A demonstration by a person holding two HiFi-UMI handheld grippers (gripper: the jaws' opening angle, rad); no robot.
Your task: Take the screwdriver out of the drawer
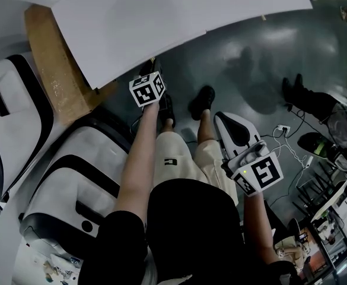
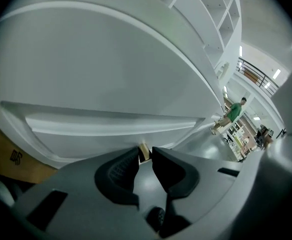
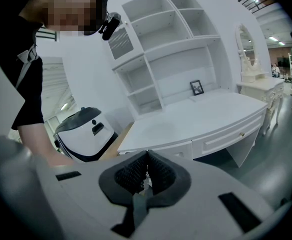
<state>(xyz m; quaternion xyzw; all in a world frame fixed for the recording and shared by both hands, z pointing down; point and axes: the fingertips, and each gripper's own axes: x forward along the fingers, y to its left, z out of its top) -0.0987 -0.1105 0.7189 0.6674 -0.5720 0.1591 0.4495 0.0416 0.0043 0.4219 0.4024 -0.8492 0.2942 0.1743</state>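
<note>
The left gripper [image 2: 145,156] pinches the small brass knob [image 2: 144,151] of the closed white desk drawer [image 2: 111,119], low centre of its view; the right gripper [image 3: 146,159] hangs clenched, empty; the screwdriver is unseen, presumably inside; pull straight, without twisting
</note>
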